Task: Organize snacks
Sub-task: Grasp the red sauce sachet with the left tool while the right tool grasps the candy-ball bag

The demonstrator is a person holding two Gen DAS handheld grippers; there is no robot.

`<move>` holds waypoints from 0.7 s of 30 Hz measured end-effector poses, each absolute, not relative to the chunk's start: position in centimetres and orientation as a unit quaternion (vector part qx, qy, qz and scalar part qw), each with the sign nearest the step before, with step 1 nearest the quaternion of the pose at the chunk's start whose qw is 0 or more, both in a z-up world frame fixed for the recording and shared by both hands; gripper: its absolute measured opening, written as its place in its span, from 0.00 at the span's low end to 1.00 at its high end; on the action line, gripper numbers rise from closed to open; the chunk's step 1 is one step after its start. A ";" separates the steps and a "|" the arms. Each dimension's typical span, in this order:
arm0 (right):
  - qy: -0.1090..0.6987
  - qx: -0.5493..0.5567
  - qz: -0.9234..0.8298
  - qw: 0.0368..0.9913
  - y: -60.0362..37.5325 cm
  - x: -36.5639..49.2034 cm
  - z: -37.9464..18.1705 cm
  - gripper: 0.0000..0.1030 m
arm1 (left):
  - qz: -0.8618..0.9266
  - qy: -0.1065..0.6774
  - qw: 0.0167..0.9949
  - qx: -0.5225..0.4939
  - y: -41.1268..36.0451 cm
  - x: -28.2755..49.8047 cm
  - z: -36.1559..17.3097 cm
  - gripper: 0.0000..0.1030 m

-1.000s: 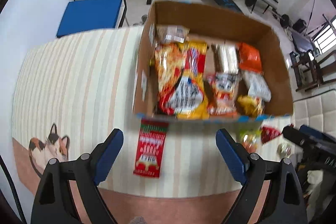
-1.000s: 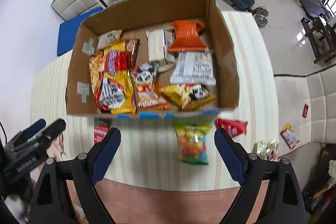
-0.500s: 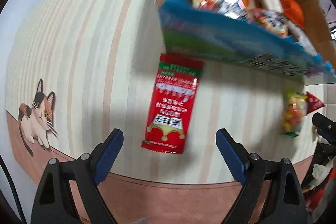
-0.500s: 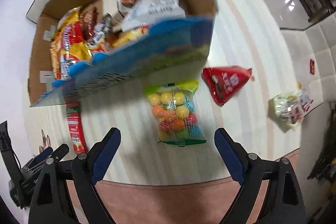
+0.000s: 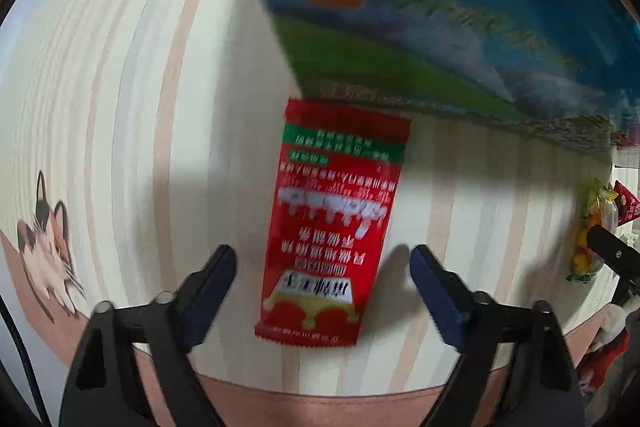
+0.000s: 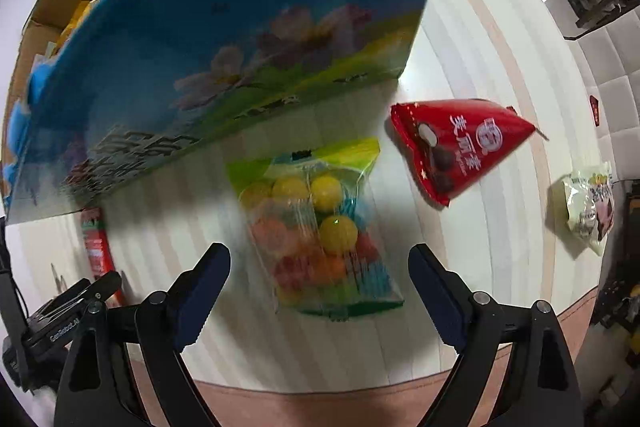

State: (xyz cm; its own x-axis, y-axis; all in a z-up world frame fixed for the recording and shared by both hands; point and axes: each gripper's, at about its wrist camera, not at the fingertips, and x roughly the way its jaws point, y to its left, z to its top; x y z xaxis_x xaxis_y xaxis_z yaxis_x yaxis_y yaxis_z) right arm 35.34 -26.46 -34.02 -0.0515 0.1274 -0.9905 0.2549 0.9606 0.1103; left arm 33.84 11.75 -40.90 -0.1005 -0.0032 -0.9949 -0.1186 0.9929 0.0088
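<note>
A flat red snack packet (image 5: pixel 332 223) lies on the striped tablecloth just in front of the cardboard snack box (image 5: pixel 460 7). My left gripper (image 5: pixel 322 281) is open, low over the packet's near end, with a finger on each side. A clear bag of coloured candy balls (image 6: pixel 320 231) lies in front of the box (image 6: pixel 224 43). My right gripper (image 6: pixel 320 279) is open, its fingers either side of the bag's near half. The red packet also shows at the left of the right wrist view (image 6: pixel 96 247).
A red triangular snack pack (image 6: pixel 456 143) and a white snack bag (image 6: pixel 588 203) lie to the right of the candy bag. The table's front edge runs close below both grippers. A cat picture (image 5: pixel 44 247) is on the cloth at the left.
Both grippers have dropped and moved forward towards the table. The box side now fills the upper view, and the packet and candy bag sit between the open fingers.
</note>
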 end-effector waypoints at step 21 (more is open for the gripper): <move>0.777 0.082 -0.019 0.624 -25.0 27.3 -34.8 0.66 | 0.036 0.769 0.637 -0.040 10.0 25.3 -39.4 0.50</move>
State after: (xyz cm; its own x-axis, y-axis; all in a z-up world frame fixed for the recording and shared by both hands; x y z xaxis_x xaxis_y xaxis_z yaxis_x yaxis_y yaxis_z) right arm 27.27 -25.01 -34.82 -0.2082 0.1033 -0.9726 0.1501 0.9860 0.0727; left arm 25.29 9.98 -39.36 -0.1862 -0.0156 -0.9824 -0.1067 0.9943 0.0044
